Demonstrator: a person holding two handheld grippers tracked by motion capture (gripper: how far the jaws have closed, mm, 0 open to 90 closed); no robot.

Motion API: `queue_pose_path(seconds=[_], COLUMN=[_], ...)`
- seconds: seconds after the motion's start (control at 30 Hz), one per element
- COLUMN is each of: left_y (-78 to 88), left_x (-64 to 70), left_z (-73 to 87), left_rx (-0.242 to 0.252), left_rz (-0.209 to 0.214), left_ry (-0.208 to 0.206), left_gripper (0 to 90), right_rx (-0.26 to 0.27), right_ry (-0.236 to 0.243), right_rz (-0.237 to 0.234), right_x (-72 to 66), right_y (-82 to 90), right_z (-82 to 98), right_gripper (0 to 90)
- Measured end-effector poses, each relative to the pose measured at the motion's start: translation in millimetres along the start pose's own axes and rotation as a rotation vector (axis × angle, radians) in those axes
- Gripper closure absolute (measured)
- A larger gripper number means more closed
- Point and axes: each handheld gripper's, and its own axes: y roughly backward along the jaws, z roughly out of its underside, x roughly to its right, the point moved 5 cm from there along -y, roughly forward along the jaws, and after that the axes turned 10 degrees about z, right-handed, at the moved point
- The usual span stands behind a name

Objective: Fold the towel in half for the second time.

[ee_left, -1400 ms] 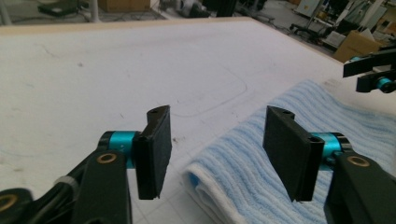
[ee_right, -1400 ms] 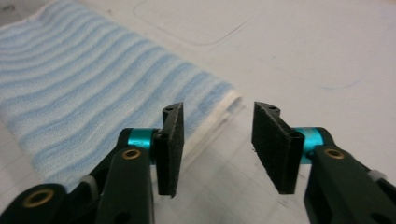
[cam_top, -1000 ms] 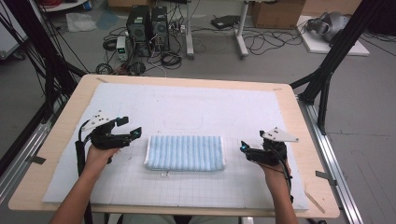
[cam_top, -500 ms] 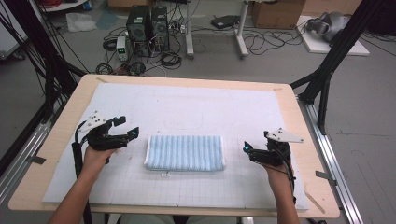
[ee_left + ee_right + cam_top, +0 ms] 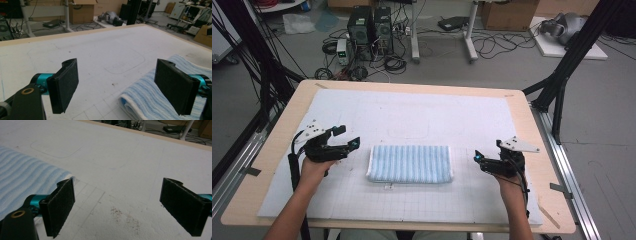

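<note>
Terry cloth, pale blue with white ribbing, folded into a neat oblong: that's the striped towel (image 5: 409,163), lying flat on the white gridded mat (image 5: 412,112) right between the two tools. The left gripper (image 5: 347,140) hovers just off the towel's near short end with its jaws spread wide and nothing between them; in the left gripper view the folded edge of the towel (image 5: 150,97) sits just ahead of the far jaw, low and to that side. The right gripper (image 5: 478,159) mirrors it at the other short end, jaws also wide apart and empty, with the towel's corner (image 5: 30,180) peeking out beside its inner jaw.

My read is that both tools are lining up for a grab at the two ends. To do it well, each should drop low enough that one pad (image 5: 65,83) slides under the stacked layers while the other comes down on top (a pinch on the top layer alone would just peel the fold open). Closing both together should keep the cloth from skewing.

Textures help here: the pads look black and slightly gritty, the towel is plush and rounded at its folded rim, and the mat is matte with faint grid lines and a rounded rectangle outline (image 5: 407,131) beyond the towel.
</note>
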Motion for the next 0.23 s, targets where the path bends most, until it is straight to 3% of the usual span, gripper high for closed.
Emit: queue_pose_path(seconds=[0.23], left_y=[-0.9], left_x=[-0.9], left_z=[1.0], left_rx=[-0.005], left_rz=[0.0], left_ry=[0.002], left_gripper=[20.0], right_rx=[0.0], right_ry=[0.002], right_rz=[0.0], right_x=[1.2], right_y=[-1.4], right_z=[0.5], right_gripper=[11.8])
